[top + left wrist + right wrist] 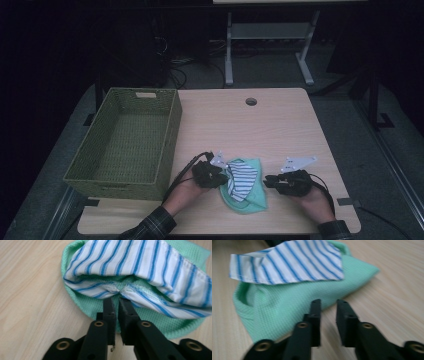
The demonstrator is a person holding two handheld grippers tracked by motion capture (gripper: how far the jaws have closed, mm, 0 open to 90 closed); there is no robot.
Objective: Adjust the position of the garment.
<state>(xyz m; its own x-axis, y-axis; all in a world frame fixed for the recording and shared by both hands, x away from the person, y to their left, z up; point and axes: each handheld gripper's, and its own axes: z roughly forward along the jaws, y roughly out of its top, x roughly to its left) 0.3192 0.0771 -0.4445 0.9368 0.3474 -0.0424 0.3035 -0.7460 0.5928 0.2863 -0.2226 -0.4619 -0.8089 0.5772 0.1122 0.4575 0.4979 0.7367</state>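
Currently your 2 grippers sit at the near edge of the wooden table [280, 125], one on each side of a small heap of cloth. The heap is 2 pieces: a green cloth [252, 195] flat on the table, and a blue-and-white striped cloth [242, 179] bunched on top of it.

Left gripper [220, 176]: it is at the left edge of the heap. In the left gripper view its jaws stand a narrow gap apart, tips right at a gathered fold of the striped cloth [140, 267], with the green cloth [160, 322] under and beyond them. No fabric is visibly pressed between the pads, so read it as released.

Right gripper [267, 181]: it is just right of the heap. In the right gripper view the jaws are parted with bare table between them; the left jaw tip lies by the edge of the green cloth [287, 307], and the striped cloth [289, 262] lies farther off on top. Released, nothing held.

A green woven basket [172, 125] stands at the table's left side, well apart from the heap.
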